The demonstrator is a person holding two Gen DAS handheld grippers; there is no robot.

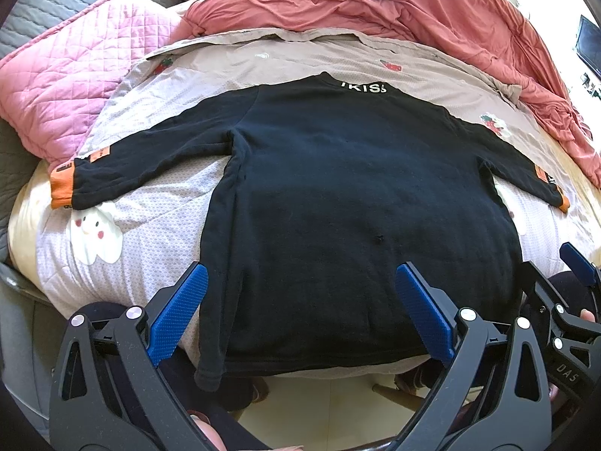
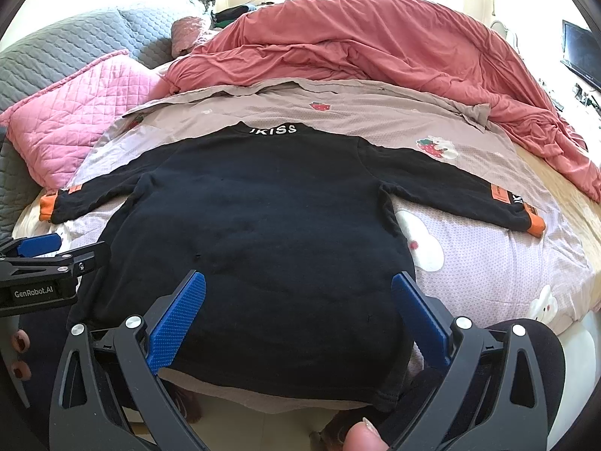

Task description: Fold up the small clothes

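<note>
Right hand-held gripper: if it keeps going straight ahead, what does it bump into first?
Most likely the black sweater. The right hand-held gripper is open and points over the hem, low across the sweater's back toward the collar. Depth is hard to judge, so it could skim above the cloth.

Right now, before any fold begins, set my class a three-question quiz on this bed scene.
1. True or false: the black sweater lies spread flat with both sleeves out.
2. What colour are the sweater's cuffs? A) white B) orange C) green
3. Fill in: both the left tongs and right tongs are ____, holding nothing.

Key: 1 true; 2 B; 3 open.
</note>
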